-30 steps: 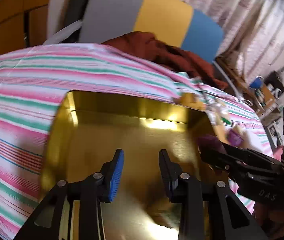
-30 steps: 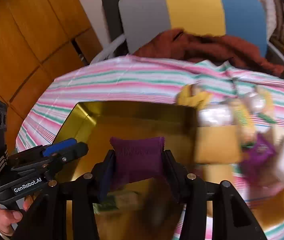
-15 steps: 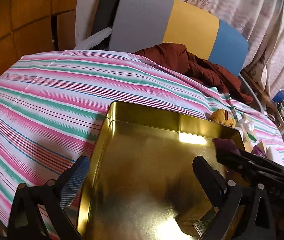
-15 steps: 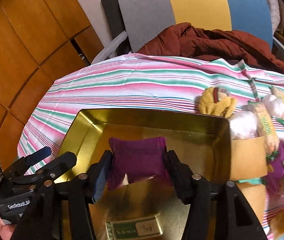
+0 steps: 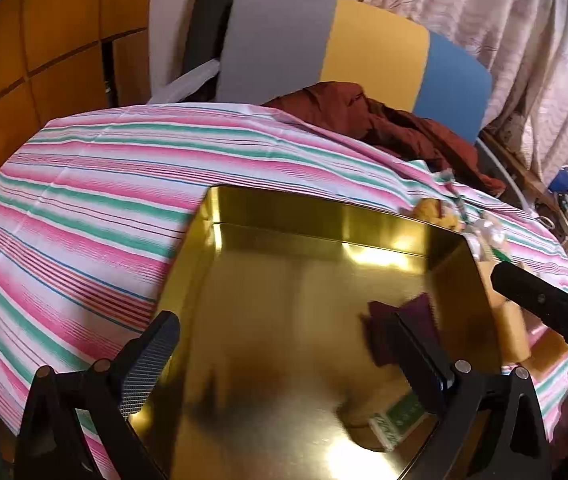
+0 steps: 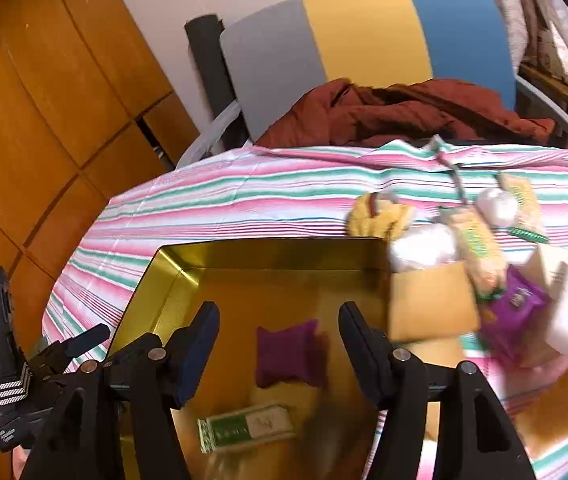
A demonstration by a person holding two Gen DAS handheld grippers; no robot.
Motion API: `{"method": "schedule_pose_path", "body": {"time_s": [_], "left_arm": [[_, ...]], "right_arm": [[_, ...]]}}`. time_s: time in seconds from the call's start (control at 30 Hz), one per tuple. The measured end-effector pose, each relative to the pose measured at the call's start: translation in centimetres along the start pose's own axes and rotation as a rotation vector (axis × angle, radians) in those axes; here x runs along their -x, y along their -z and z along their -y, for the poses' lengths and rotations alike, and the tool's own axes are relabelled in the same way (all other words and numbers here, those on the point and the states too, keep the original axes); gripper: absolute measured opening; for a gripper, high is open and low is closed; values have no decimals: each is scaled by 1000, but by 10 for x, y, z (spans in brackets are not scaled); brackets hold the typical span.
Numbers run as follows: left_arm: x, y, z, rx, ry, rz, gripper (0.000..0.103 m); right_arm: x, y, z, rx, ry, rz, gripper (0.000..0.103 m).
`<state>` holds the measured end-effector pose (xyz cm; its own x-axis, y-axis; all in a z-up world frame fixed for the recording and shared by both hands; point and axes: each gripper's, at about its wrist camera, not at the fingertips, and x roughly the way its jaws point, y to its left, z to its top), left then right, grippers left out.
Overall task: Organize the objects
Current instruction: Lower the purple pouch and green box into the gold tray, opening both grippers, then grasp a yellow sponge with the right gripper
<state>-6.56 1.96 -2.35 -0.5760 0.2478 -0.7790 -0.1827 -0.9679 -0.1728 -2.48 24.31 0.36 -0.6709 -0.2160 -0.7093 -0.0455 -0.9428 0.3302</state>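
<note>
Purple pouch (image 6: 288, 354) lies in the gold tin (image 6: 268, 252).
Right gripper (image 6: 280, 336) and left gripper (image 5: 284, 360) both gape wide, empty; green packet (image 6: 246, 426) lettering unreadable.

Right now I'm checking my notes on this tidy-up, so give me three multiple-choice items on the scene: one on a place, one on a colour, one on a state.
1. Where is the purple pouch?
A. inside the gold tin
B. on the striped tablecloth
C. on the chair

2. What colour is the wrapped bar in the tin?
A. red
B. green and white
C. blue

3. How is the right claw?
A. shut on the pouch
B. open, holding nothing
C. shut on the bar

Key: 1 A, the pouch lies on the tin's floor. 2 B, its label shows green and white. 3 B, its fingers stand apart either side of the pouch.
</note>
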Motion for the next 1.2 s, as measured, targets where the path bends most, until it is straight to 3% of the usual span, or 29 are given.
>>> {"method": "schedule_pose_path", "body": {"time_s": [0.4,0.63,0.8,0.9,1.03,1.2], "left_arm": [[6,17,57,-105,151,-28,103],[17,24,81,-162,183,-9,103],[22,27,96,-194,210,-15,103],[24,31,104,-215,218,-15,103],[25,36,115,-235,235,-31,103],[29,41,125,-268,243,-31,103]], "right_arm": [[57,23,66,-77,160,67,63],[80,43,103,-143,222,77,63],[103,64,121,-168,332,167,63],[103,74,133,-170,411,154,63],[94,83,152,-208,410,114,63],[95,84,180,-227,491,136,63]]}}
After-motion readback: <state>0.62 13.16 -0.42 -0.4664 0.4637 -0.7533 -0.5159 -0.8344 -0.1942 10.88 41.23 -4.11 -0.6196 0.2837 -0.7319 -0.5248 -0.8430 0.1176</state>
